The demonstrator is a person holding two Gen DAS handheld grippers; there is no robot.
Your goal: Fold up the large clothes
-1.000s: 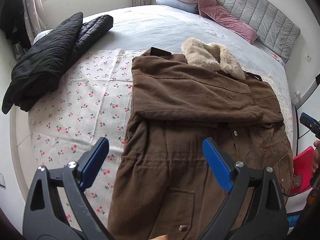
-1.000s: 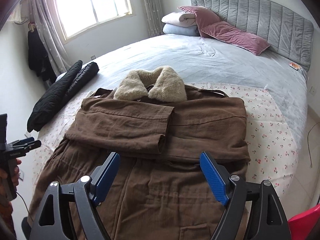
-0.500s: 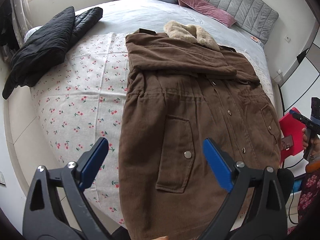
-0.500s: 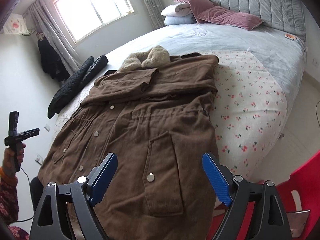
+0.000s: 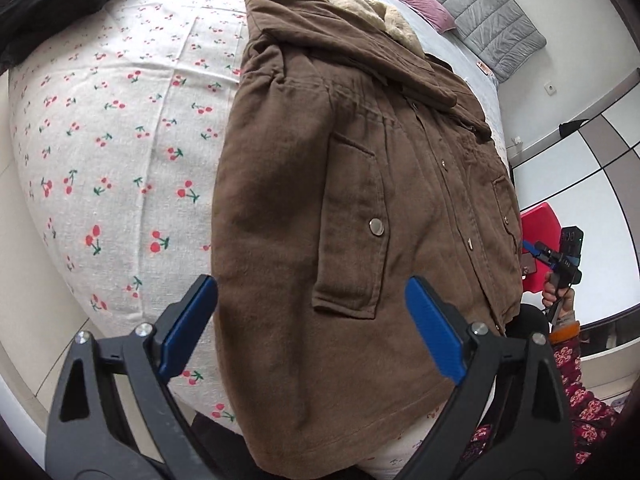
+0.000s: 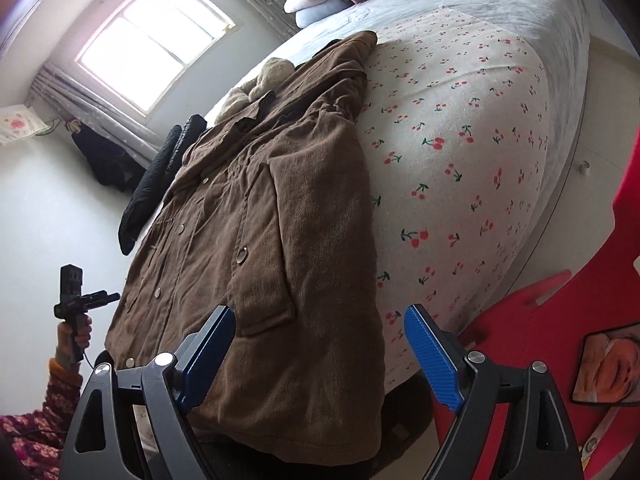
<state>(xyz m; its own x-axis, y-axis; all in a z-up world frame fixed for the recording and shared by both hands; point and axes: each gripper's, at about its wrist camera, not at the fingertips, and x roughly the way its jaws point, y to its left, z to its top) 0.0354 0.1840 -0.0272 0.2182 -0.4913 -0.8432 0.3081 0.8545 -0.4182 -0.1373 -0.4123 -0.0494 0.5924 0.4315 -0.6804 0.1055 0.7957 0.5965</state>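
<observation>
The left gripper point(image 5: 312, 324) points steeply down over the hem end of the brown coat point(image 5: 360, 184), its blue pads spread wide with nothing clamped between them. The right gripper point(image 6: 320, 354) hangs above the coat's other lower corner (rolled somewhat to one side), jaws equally wide and empty. In the right wrist view, the person's left hand point(image 6: 74, 330) grips its tool's handle beside the coat, a patterned sleeve point(image 6: 48, 412) below it.

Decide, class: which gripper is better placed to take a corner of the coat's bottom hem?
Likely the right gripper: open, the brown coat's hem corner lies between its fingers. The left gripper frames mid-hem.
</observation>
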